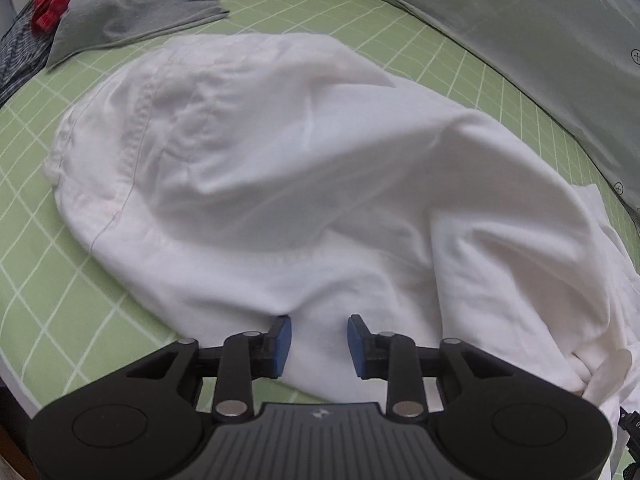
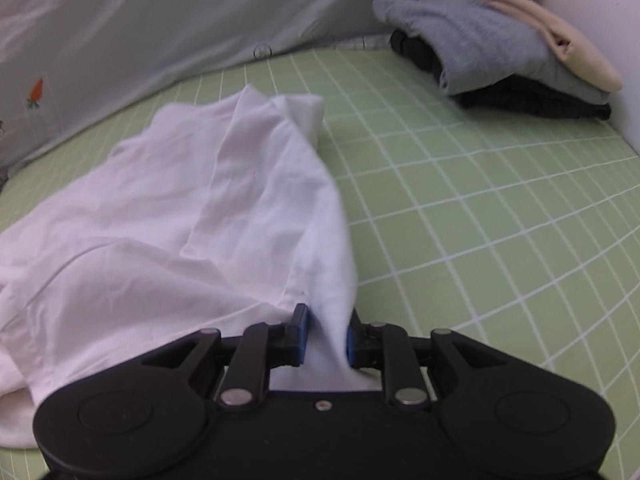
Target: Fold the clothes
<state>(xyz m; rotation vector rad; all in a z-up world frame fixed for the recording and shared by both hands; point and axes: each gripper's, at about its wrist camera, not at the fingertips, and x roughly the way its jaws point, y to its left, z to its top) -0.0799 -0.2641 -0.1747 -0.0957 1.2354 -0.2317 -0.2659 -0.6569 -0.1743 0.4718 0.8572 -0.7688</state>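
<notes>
Green gridded sheet (image 1: 40, 208) bears white garment (image 1: 304, 184); left gripper (image 1: 319, 346) and right gripper (image 2: 325, 334) parted, cloth between.

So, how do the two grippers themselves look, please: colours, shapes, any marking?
Both are black plastic, each with a wide rounded body, two round discs, jointed link arms and silver pivot pins. The left gripper has blue pads, a ribbed grey centre plate and a small logo. The right gripper has blue pads and one centre screw.

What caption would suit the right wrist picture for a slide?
Right gripper straddling a white garment on a green checked sheet, folded clothes stacked behind.
</notes>
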